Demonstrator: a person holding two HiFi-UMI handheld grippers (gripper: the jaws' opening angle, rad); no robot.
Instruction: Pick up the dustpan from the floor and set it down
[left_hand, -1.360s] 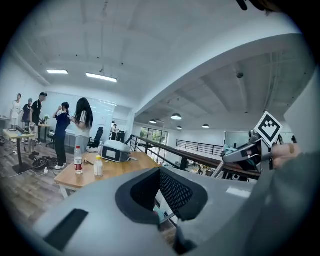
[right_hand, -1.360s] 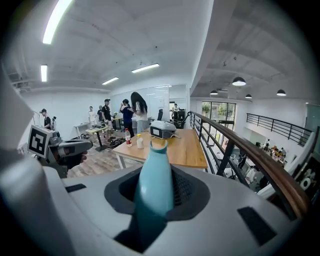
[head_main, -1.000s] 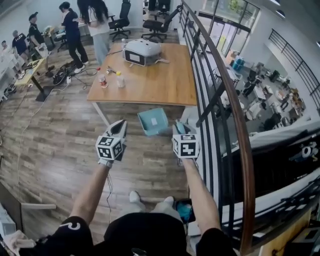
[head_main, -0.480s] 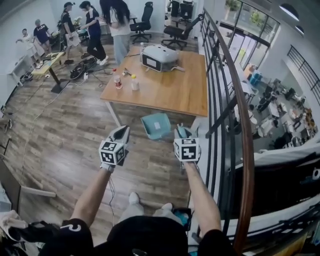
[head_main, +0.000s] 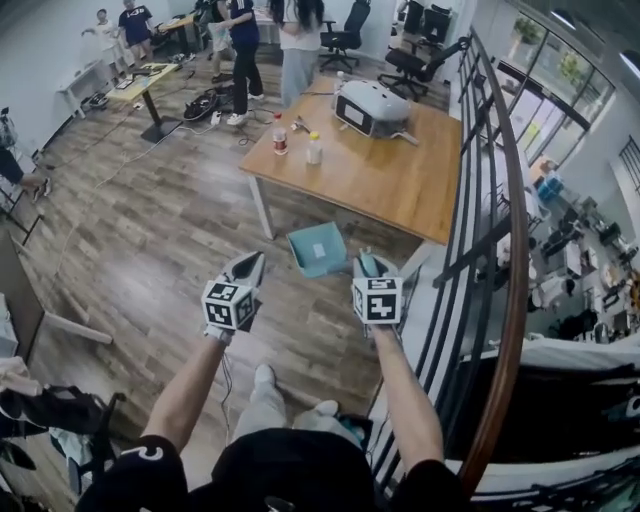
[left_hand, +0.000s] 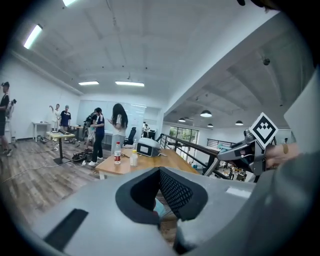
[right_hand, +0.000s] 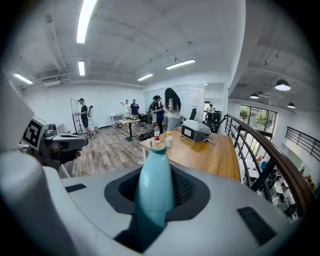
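Over on the far left a few people (head_main: 245, 45) stand near a small desk (head_main: 150, 78), with cables trailing across the wood floor (head_main: 120, 240). Closer in, the person wearing the rig has both arms stretched forward.

The left gripper (head_main: 248, 266) hangs over bare boards. Its two pads are brought together at the tips, with nothing caught between them.

Just to its right is the teal dustpan (head_main: 318, 248). It lies between the two tools and in front of the near edge of the wooden table (head_main: 390, 185). The pan faces up and has a pale patch inside. Whether it rests on the boards or hangs clear of them I can't make out from here.

At the table's left end stand a red-labelled bottle (head_main: 280, 135) and a small white bottle with a yellow cap (head_main: 314, 150). A white and grey machine (head_main: 372, 108) sits further back. Office chairs (head_main: 345, 40) stand beyond it.

The right gripper (head_main: 366, 270) is closed part-way on the dustpan's handle (right_hand: 154, 185). The teal shaft stands up between the jaws with the pads pressing on it, and its notched end pokes out past the tips.

Along the right side runs a dark railing (head_main: 505, 230) topped with a wooden handrail. A lower floor with desks shows beyond it.
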